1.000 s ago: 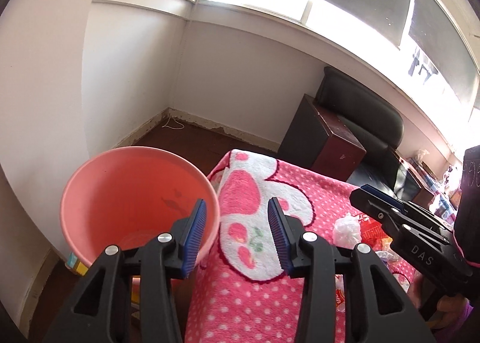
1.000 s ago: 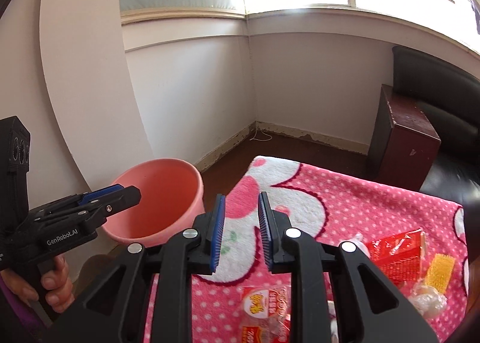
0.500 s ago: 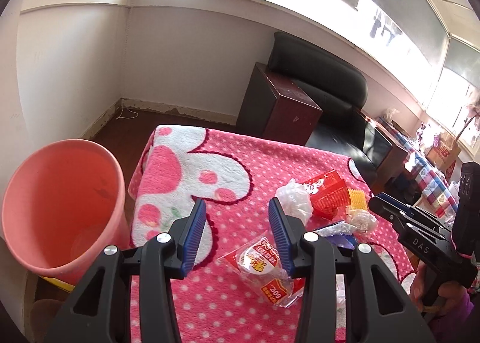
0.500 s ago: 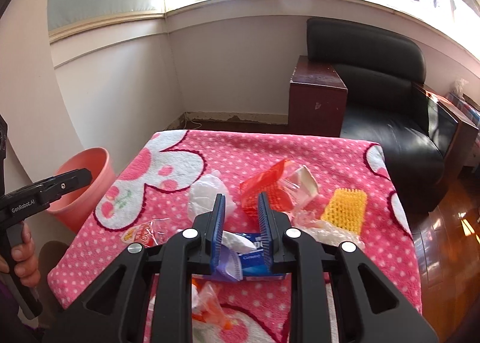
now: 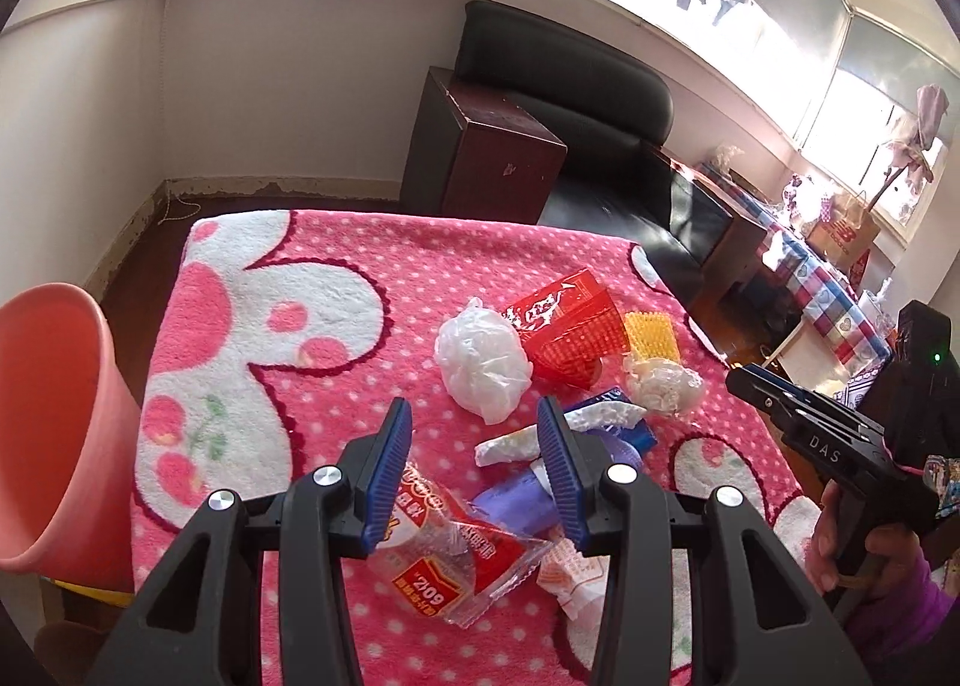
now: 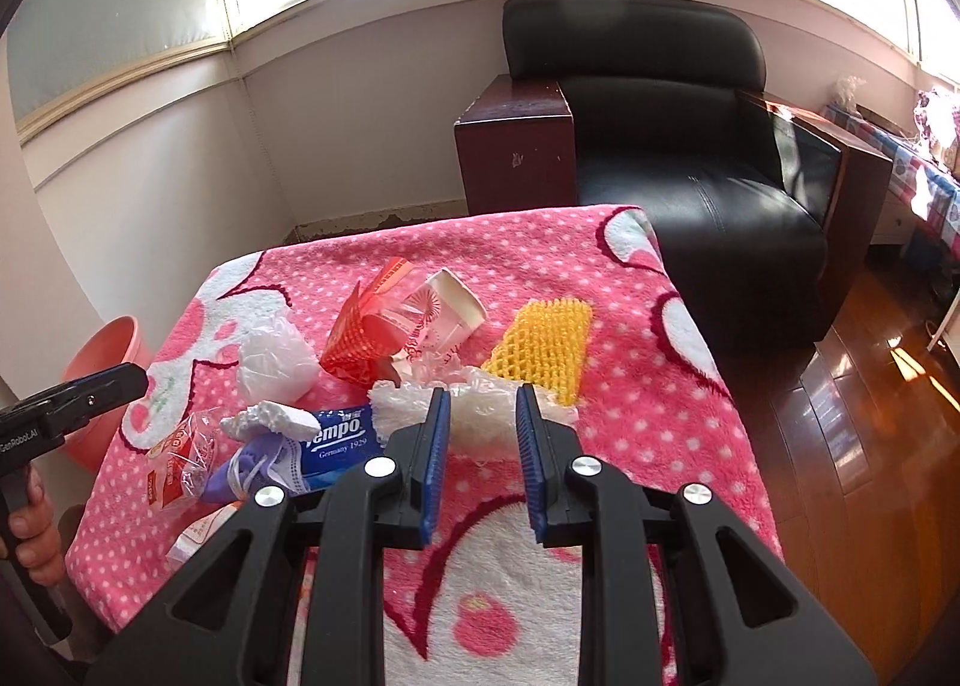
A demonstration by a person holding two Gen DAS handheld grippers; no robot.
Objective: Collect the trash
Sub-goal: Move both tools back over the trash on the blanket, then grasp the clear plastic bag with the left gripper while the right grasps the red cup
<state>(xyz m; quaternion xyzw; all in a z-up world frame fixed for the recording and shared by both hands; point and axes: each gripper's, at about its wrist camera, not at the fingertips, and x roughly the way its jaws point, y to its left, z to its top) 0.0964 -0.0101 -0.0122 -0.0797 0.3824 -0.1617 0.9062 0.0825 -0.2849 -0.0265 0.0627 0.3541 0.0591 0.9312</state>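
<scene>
Trash lies on a table under a pink dotted blanket (image 5: 360,266): a white plastic bag ball (image 5: 483,362), a red wrapper (image 5: 570,332), a yellow foam net (image 5: 651,332) and a blue tissue pack (image 6: 339,437). My left gripper (image 5: 474,446) is open above a clear wrapper with a red label (image 5: 456,560), holding nothing. My right gripper (image 6: 480,422) stands open with a narrow gap, just short of crumpled clear plastic (image 6: 480,404). A paper cup (image 6: 444,314) lies in the red wrapper (image 6: 360,338). The pink bucket (image 5: 54,446) stands off the table's left edge.
A black armchair (image 6: 660,146) and a dark wooden cabinet (image 6: 516,146) stand behind the table. Wooden floor (image 6: 870,386) runs along the right edge. A hand (image 5: 840,536) holds the right gripper at the table's right side. A checked-cloth table (image 5: 828,290) sits far right.
Both views have swung from the pink bucket to the trash on the blanket, and both grippers have come lower over it. Neither gripper's opening has changed.
</scene>
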